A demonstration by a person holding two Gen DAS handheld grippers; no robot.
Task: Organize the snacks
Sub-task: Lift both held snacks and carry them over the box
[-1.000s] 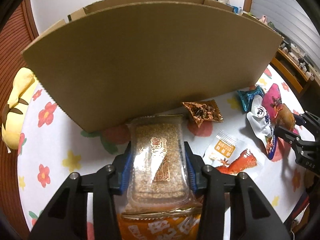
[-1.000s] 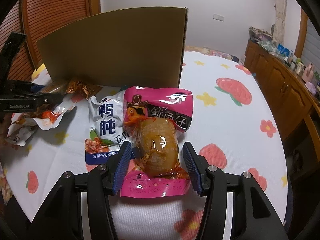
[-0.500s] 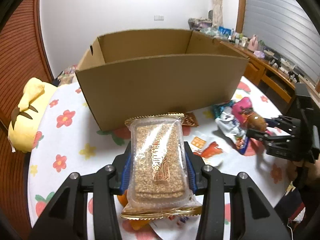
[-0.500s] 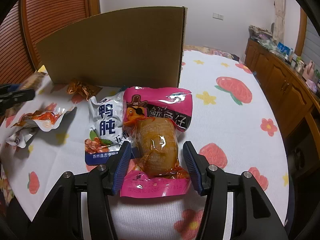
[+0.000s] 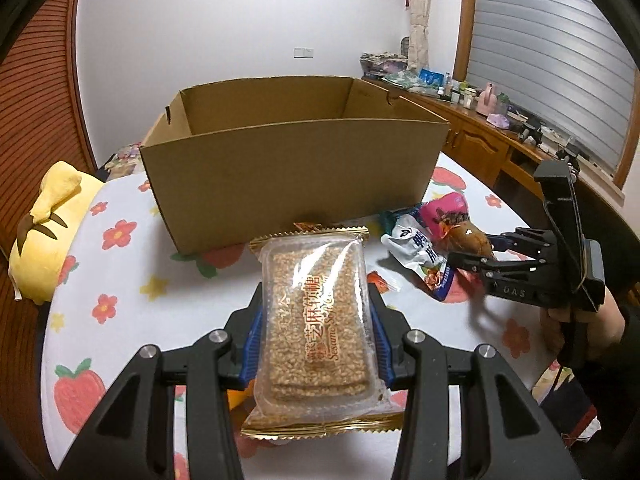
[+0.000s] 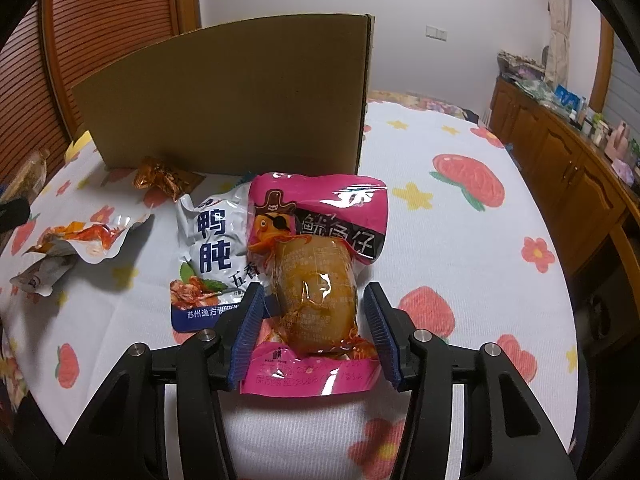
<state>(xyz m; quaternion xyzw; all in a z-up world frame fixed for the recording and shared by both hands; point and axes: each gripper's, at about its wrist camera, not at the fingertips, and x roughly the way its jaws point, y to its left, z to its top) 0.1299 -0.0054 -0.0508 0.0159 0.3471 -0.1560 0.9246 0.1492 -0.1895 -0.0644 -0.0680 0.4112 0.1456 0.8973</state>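
My left gripper (image 5: 316, 340) is shut on a clear sesame candy pack (image 5: 316, 320) and holds it above the table, in front of the open cardboard box (image 5: 288, 176). My right gripper (image 6: 314, 320) is open, its blue pads either side of a pink squid snack pack (image 6: 316, 272) that lies on the table; it also shows in the left wrist view (image 5: 480, 254). A white duck gizzard pack (image 6: 208, 256) lies to the left of the pink one, partly under it. The box (image 6: 240, 96) stands behind them.
An orange foil snack (image 6: 166, 176) and a torn white and orange wrapper (image 6: 80, 240) lie left on the flowered tablecloth (image 6: 460, 240). A yellow plush toy (image 5: 44, 232) sits at the table's left edge. A wooden sideboard (image 6: 560, 168) stands on the right.
My left gripper has risen and pulled back from the box with the sesame pack, so the box's open top now shows. My right gripper has stayed around the pink pack.
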